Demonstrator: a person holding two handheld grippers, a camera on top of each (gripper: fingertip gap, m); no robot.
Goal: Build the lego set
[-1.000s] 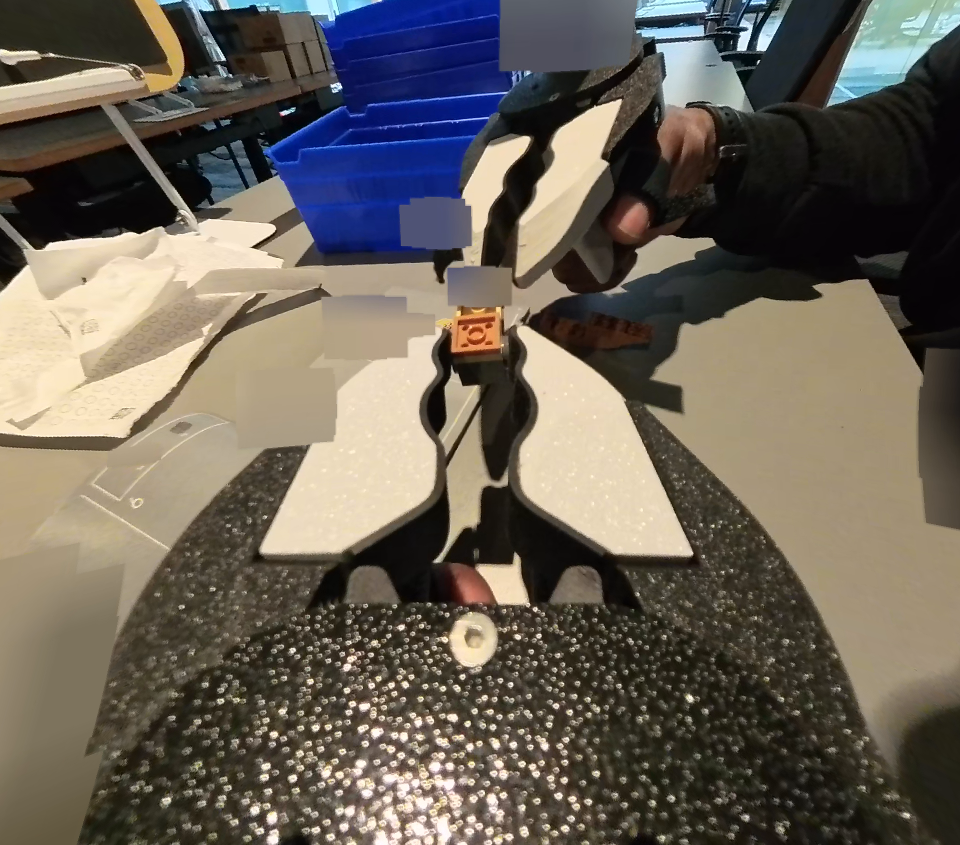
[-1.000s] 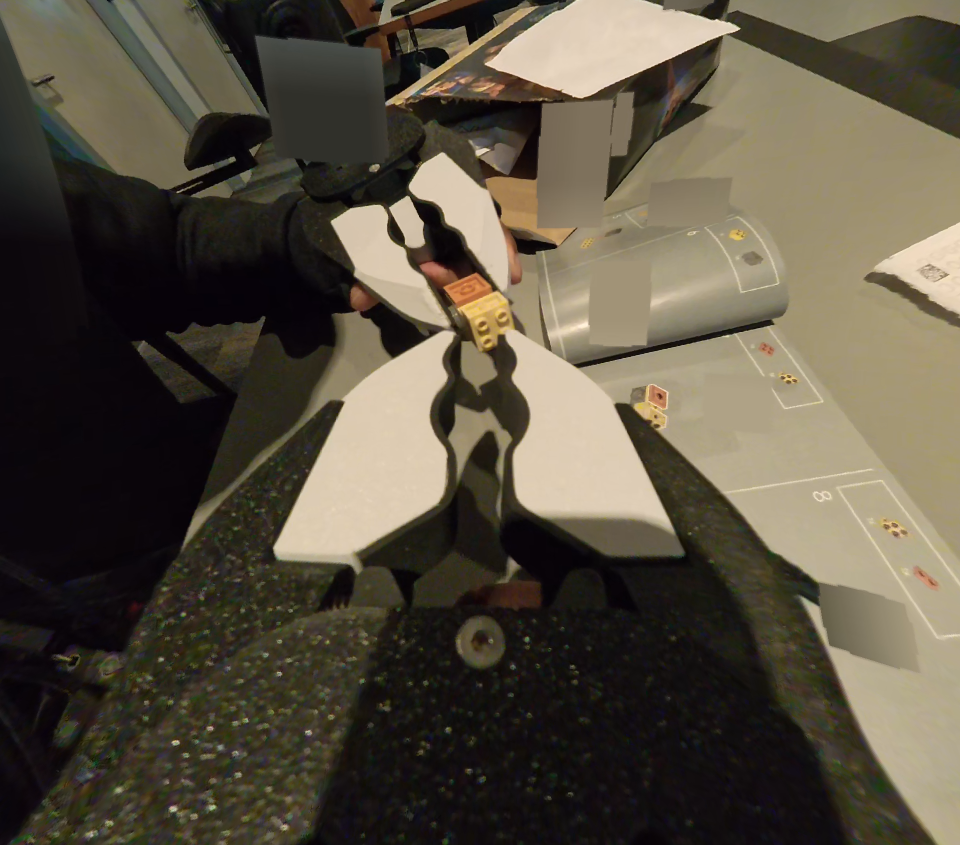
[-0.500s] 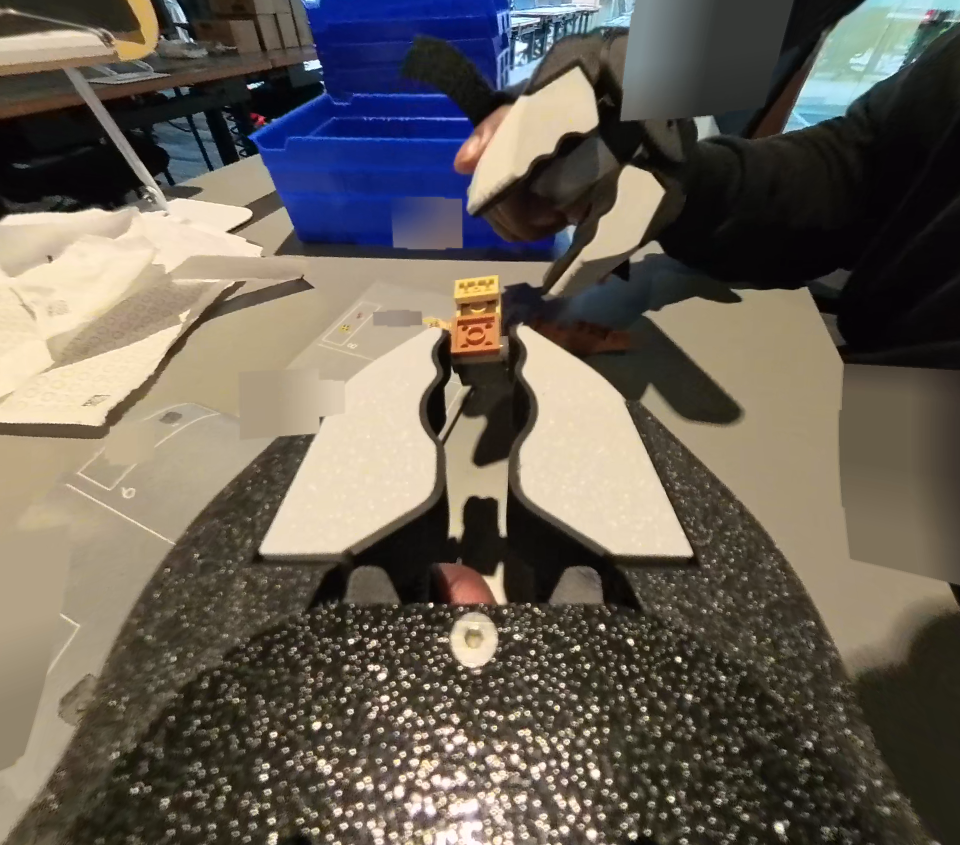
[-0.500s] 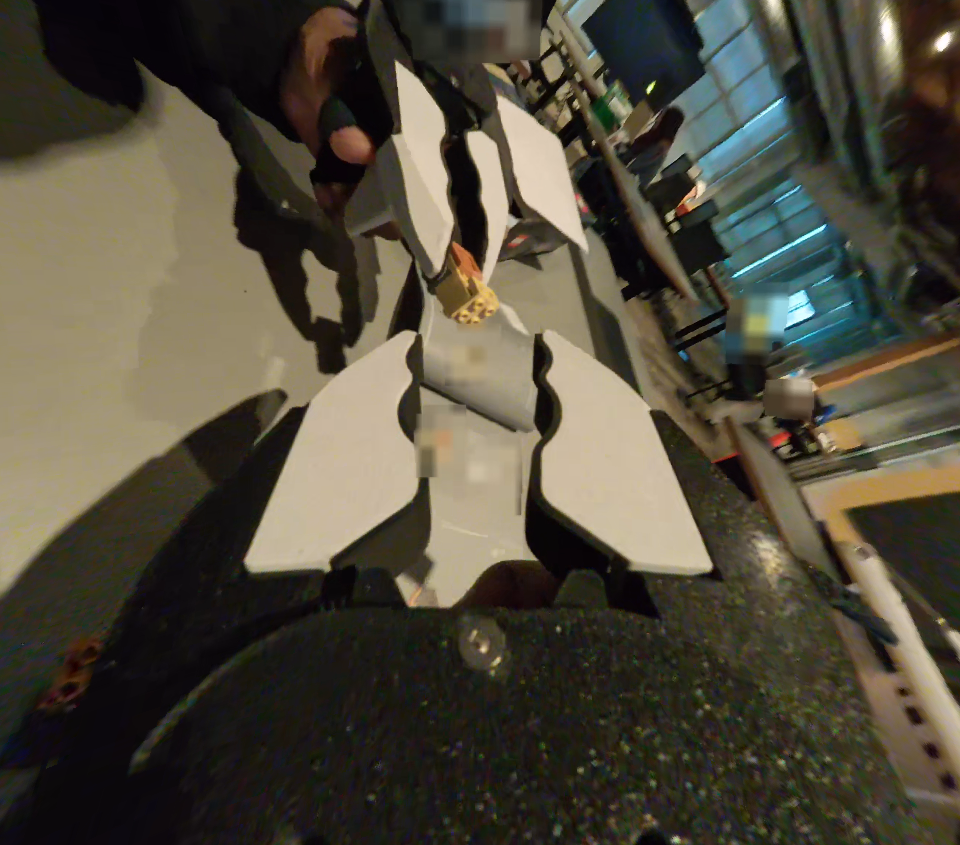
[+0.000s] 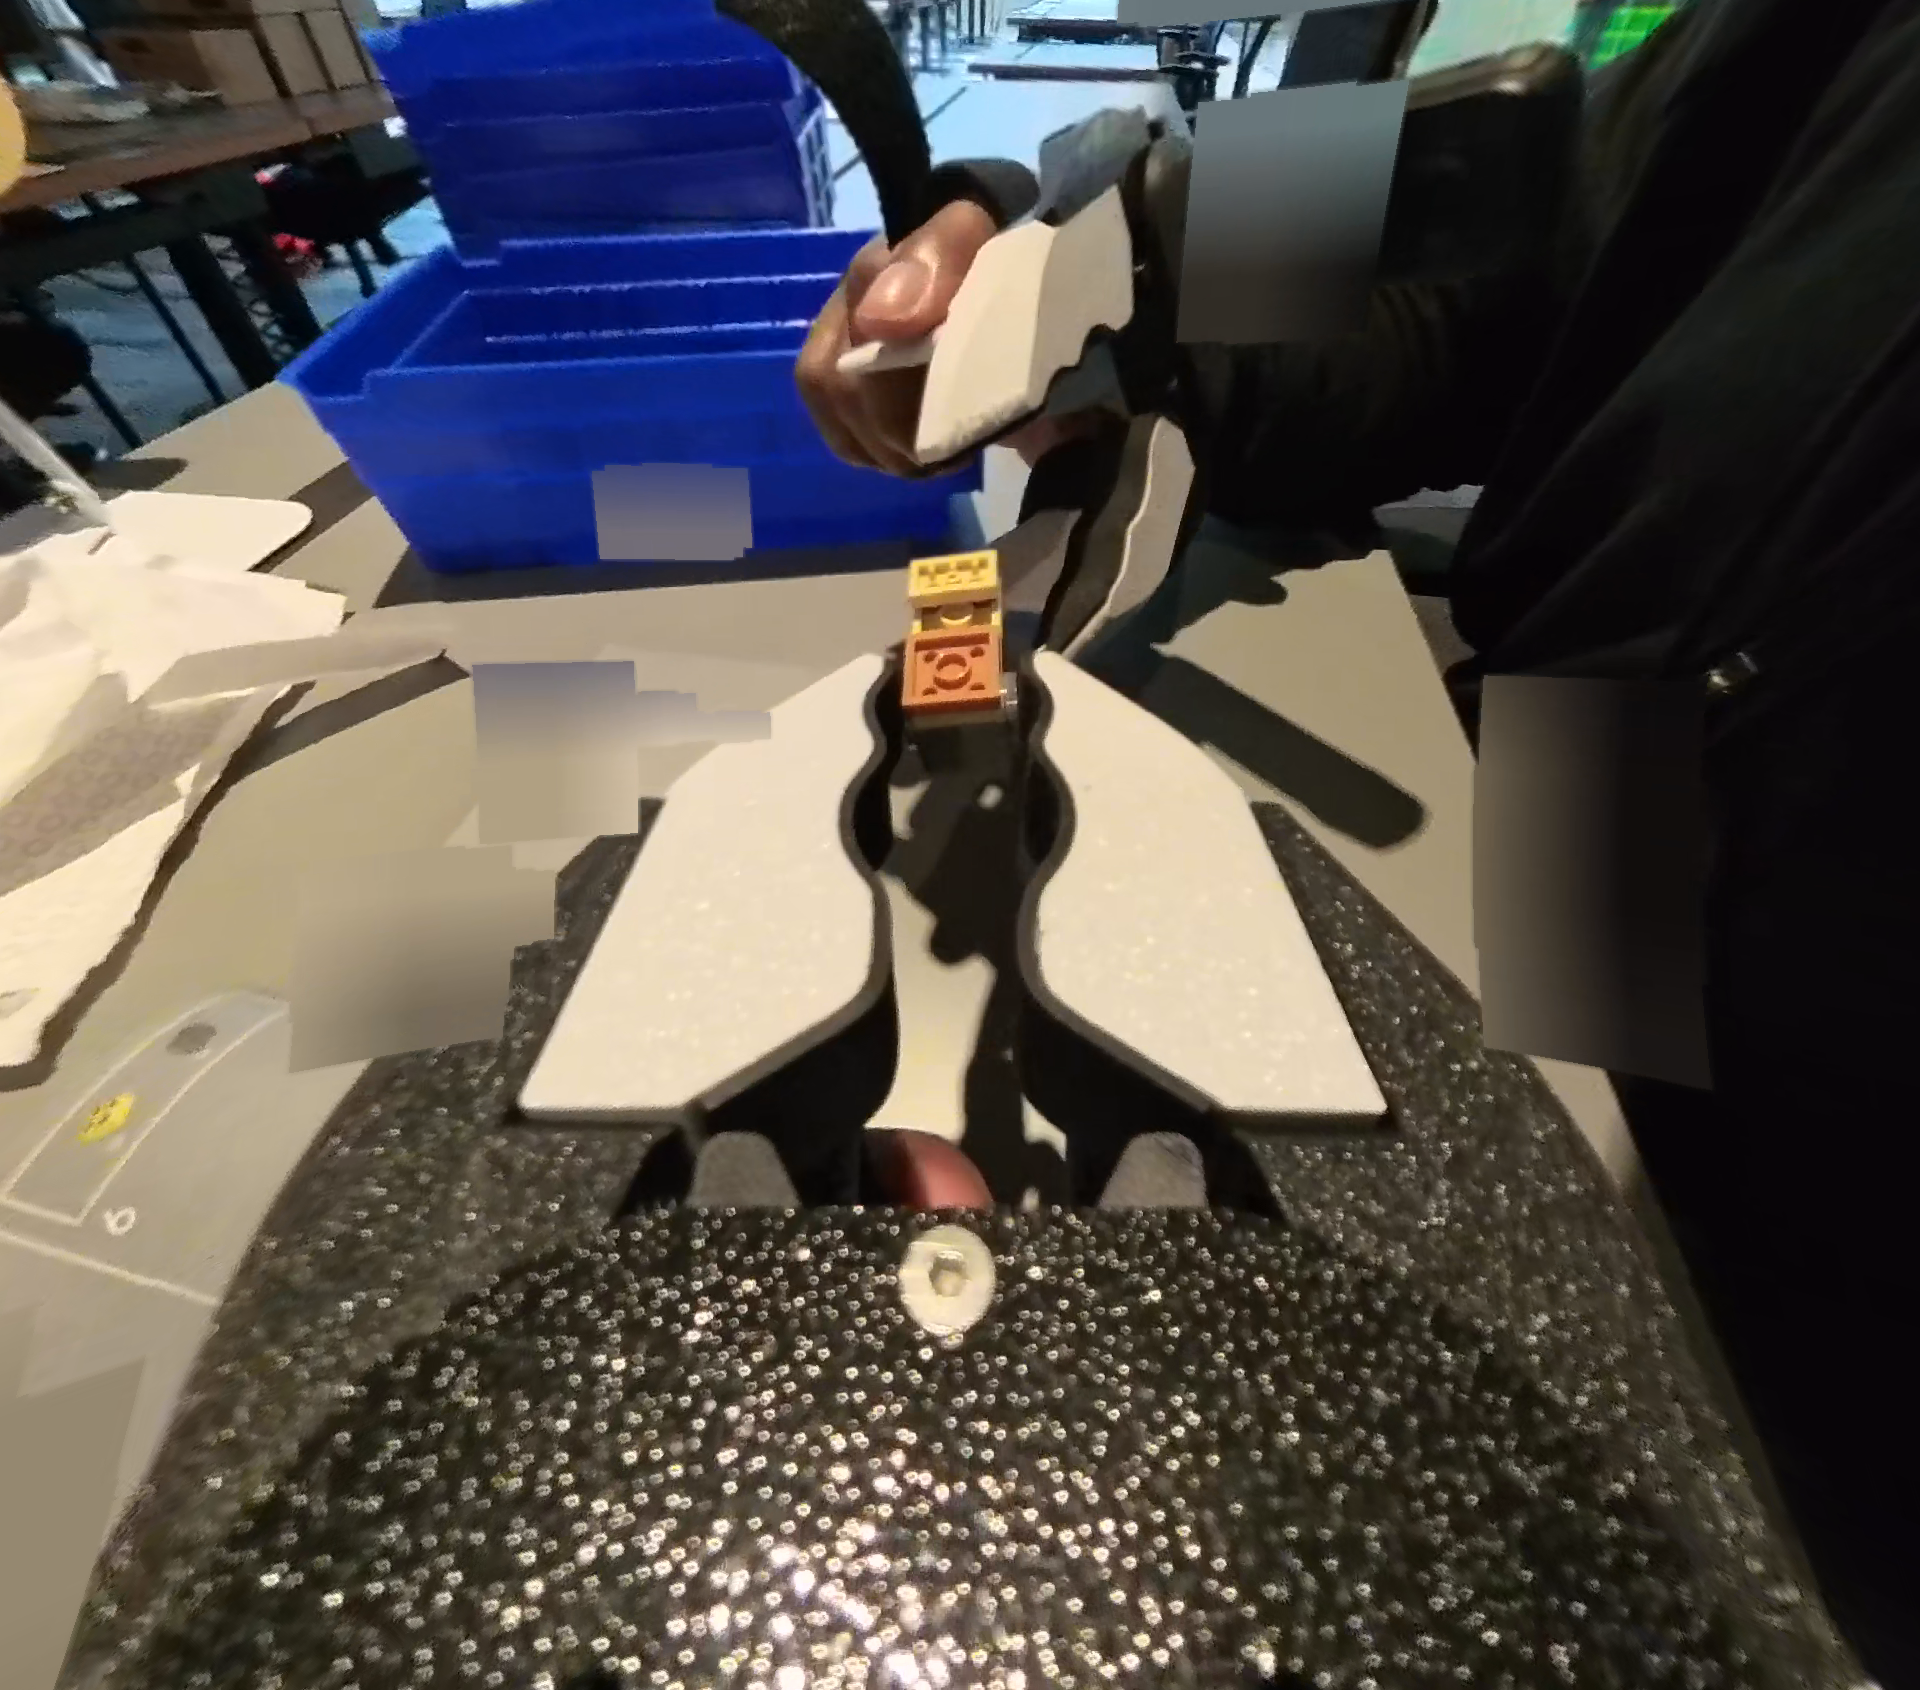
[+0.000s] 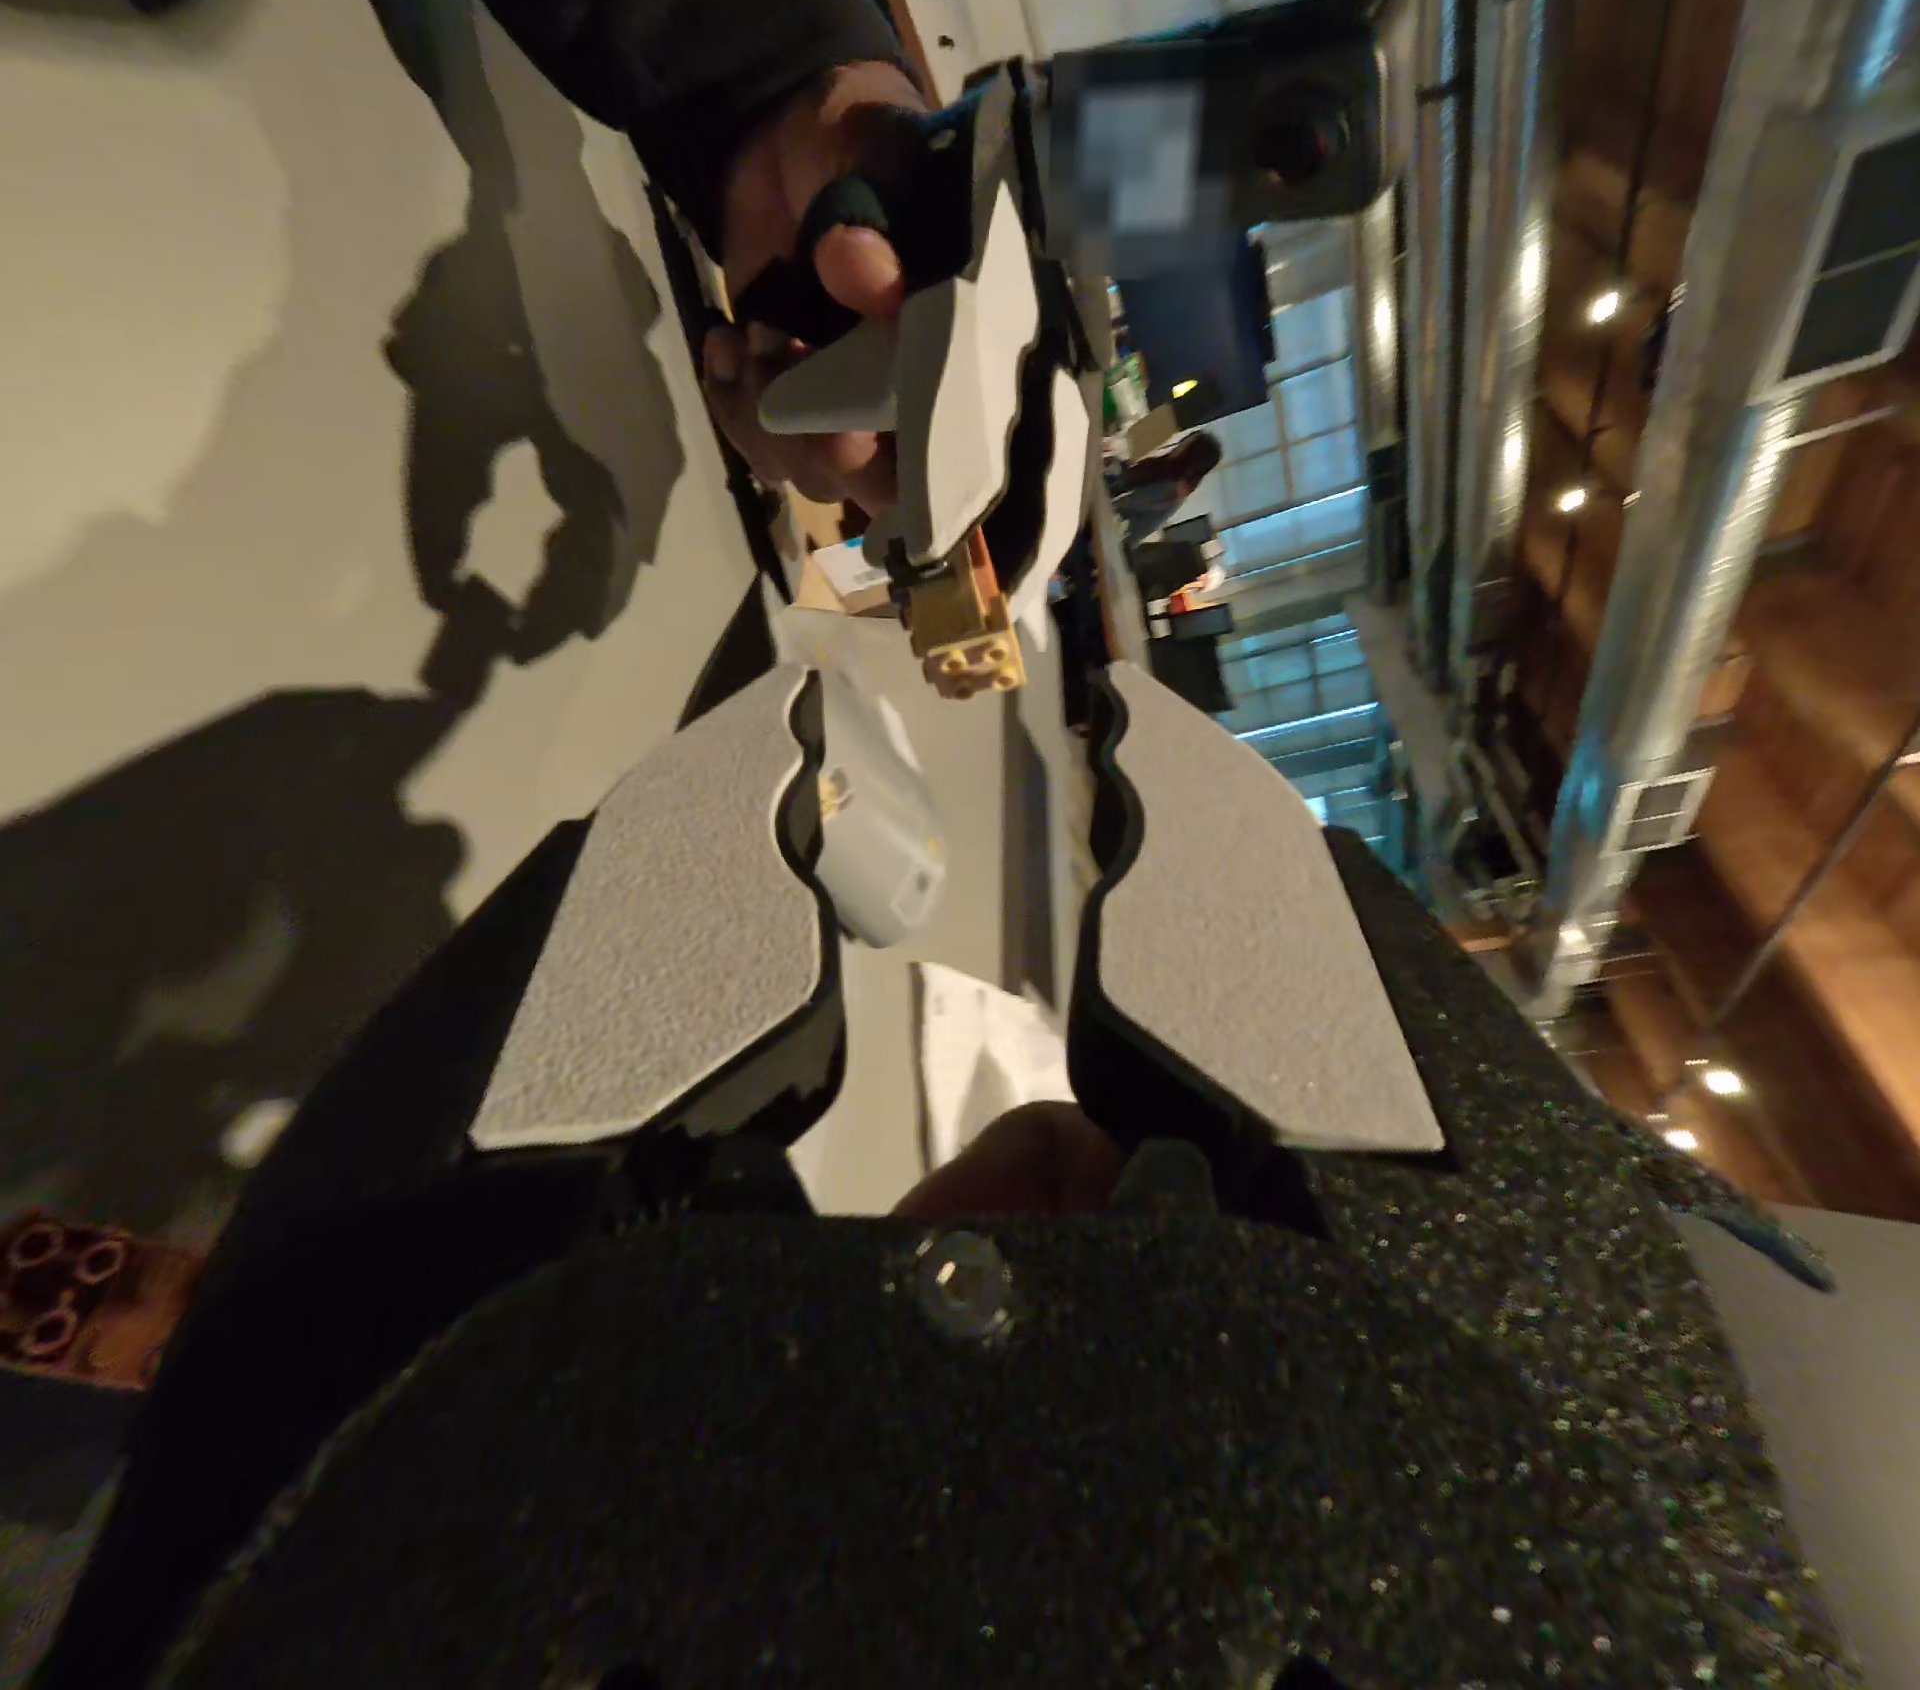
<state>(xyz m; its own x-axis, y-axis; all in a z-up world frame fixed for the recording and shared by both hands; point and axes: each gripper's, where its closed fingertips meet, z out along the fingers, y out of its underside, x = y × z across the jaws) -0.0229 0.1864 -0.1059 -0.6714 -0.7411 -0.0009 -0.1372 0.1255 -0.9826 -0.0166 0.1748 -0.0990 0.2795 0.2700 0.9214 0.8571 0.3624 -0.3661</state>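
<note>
My left gripper (image 5: 951, 690) is shut on a small Lego assembly. It pinches the orange brick (image 5: 948, 679), and a tan brick (image 5: 954, 586) is stuck on the far end. In the right wrist view the left gripper (image 6: 940, 570) points toward me, held by a hand, with the tan brick (image 6: 971, 658) sticking out of it. My right gripper (image 6: 956, 684) is open and empty, with its tips well apart on either side of the tan brick and not touching it. In the left wrist view the right gripper (image 5: 1013, 539) is rolled sideways just beyond the assembly.
A stack of blue bins (image 5: 623, 352) stands behind on the grey table (image 5: 1299, 705). White paper bags (image 5: 104, 653) and a grey instruction sheet (image 5: 156, 1121) lie to the left. A brown Lego plate (image 6: 62, 1277) lies on the table. A person's dark sleeve (image 5: 1662, 393) is on the right.
My right gripper has opened, drawn back from the assembly and rolled onto its side. My left gripper still holds the orange and tan bricks and has lifted a little.
</note>
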